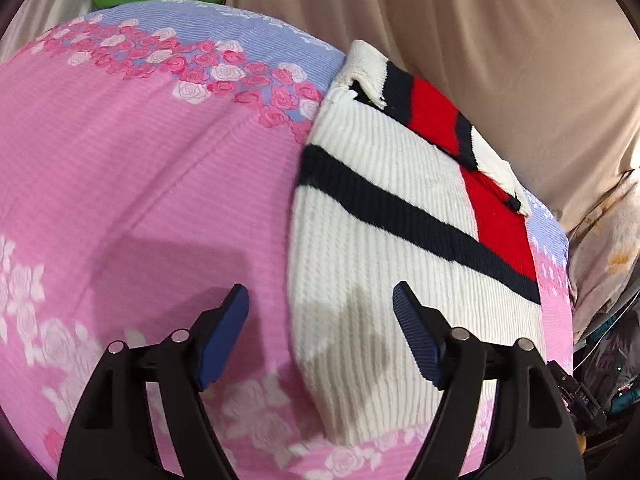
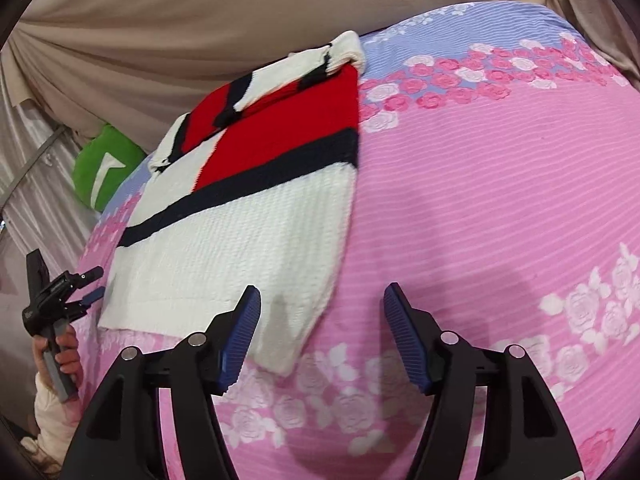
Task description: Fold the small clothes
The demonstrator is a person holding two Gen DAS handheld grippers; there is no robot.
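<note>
your left gripper point(image 1: 320, 308) and right gripper point(image 2: 322, 308) hover with fingers spread, pinching nothing, flanking the near corners of the folded knit sweater point(image 1: 380, 208), which lies flat on the pink floral sheet point(image 1: 140, 168), apparently released between folds.

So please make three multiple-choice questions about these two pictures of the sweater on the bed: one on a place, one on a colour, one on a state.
1. Where does the knitted sweater lie?
A. on the pink floral bedsheet
B. on a wooden floor
C. inside a basket

2. What colour is the cushion behind the bed?
A. yellow
B. green
C. black

3. How does the right gripper stand?
A. shut on the sweater
B. shut on nothing
C. open, holding nothing

Answers:
1 A: the sheet shows all around the sweater.
2 B: it is green with a white mark in both views.
3 C: its blue pads stand apart, and no cloth is pinched.
</note>
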